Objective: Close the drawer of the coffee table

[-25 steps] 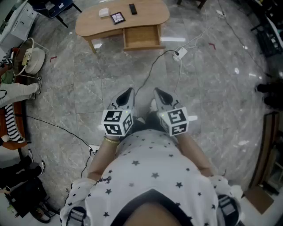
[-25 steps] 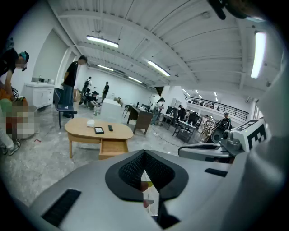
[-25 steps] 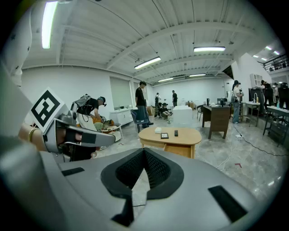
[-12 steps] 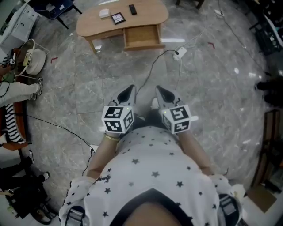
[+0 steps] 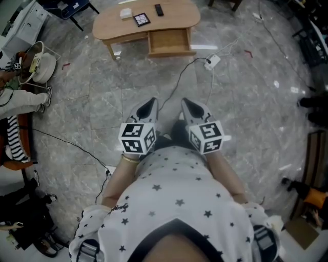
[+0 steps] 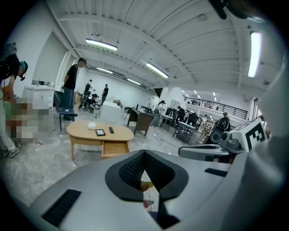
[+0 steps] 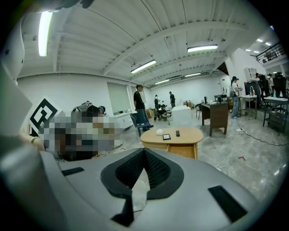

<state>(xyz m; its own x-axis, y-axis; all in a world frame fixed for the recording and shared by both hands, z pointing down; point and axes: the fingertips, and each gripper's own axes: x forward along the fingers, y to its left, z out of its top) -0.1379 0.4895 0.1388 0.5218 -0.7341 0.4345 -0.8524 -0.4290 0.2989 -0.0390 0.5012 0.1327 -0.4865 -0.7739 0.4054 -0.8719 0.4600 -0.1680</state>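
Coffee table (image 5: pixel 174 18) sits a bit nearer the top of head view than before; our grippers hardly shifted. Drawer (image 5: pixel 169 41) sticks out open at table's front edge. We hold left gripper (image 5: pixel 149 105) and right gripper (image 5: pixel 185 105) side by side over floor, well apart from table. Both jaws pressed together, nothing between. Remote (image 5: pixel 159 9), small dark screen (image 5: pixel 142 19), white box (image 5: pixel 126 14) lie mid-table, back from front edge.

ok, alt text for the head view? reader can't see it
From above, a person in a star-print shirt holds the left hand-held gripper and right hand-held gripper, both shut, pointing toward a wooden coffee table across the grey floor, its drawer open. A cable and power strip lie between.
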